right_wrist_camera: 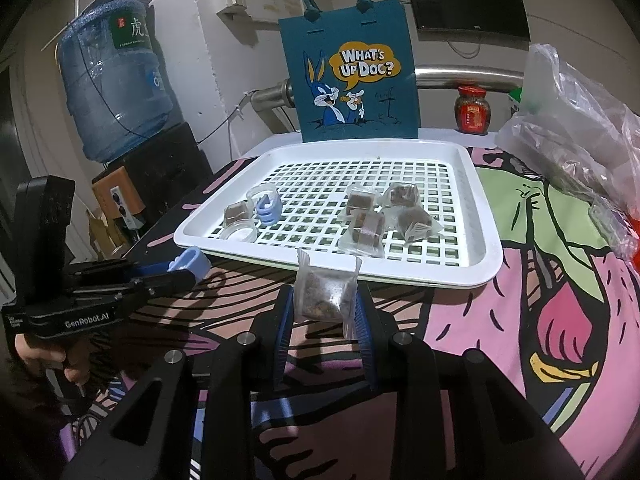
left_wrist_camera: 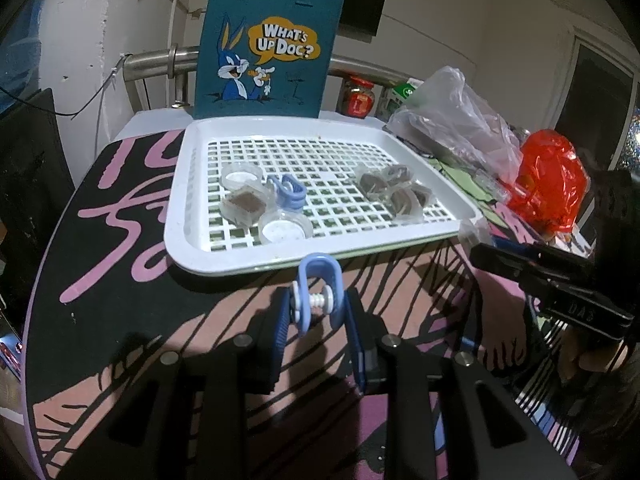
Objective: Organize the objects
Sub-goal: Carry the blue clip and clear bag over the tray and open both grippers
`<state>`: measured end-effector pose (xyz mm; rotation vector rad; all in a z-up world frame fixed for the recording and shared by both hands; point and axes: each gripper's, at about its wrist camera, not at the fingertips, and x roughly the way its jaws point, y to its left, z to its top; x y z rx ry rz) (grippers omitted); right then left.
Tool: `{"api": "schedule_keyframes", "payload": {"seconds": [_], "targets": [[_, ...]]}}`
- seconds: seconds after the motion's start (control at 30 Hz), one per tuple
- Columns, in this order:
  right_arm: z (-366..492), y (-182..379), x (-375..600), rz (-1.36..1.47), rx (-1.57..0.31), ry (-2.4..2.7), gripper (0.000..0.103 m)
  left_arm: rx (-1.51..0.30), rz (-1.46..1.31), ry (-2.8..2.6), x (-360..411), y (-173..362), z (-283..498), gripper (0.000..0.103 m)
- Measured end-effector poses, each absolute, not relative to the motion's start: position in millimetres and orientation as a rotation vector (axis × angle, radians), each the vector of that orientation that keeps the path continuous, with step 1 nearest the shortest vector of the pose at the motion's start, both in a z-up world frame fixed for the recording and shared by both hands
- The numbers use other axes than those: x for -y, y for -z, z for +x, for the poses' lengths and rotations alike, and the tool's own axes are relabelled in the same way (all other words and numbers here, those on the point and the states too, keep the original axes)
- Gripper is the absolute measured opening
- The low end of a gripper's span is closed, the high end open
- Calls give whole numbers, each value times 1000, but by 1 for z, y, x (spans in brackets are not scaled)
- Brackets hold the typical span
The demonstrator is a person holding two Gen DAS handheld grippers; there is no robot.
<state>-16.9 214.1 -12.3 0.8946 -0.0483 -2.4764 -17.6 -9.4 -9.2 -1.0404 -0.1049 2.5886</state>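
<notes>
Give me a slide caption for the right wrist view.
Right gripper holds a clear snack packet before the white slotted tray.

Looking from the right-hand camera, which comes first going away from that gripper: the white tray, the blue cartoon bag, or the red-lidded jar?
From the right gripper, which holds a clear packet:
1. White tray, just ahead on the table.
2. Blue cartoon bag, standing upright behind the tray.
3. Red-lidded jar, at the back right; about level with the bag, so hard to rank.

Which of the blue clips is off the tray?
The clip held in the left gripper, short of the tray; the other clip lies on the tray among small tubs.
</notes>
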Motion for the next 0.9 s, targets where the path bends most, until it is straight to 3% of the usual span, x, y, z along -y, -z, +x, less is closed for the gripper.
{"api": "schedule_keyframes", "payload": {"seconds": [0.57, 0.9], "targets": [[-46, -46, -256, 765, 170, 2562, 28, 76, -946, -2713, 30, -36, -51, 26], [-82, -18, -247, 900, 175, 2541, 28, 70, -1059, -2708, 29, -7, -71, 26]]}}
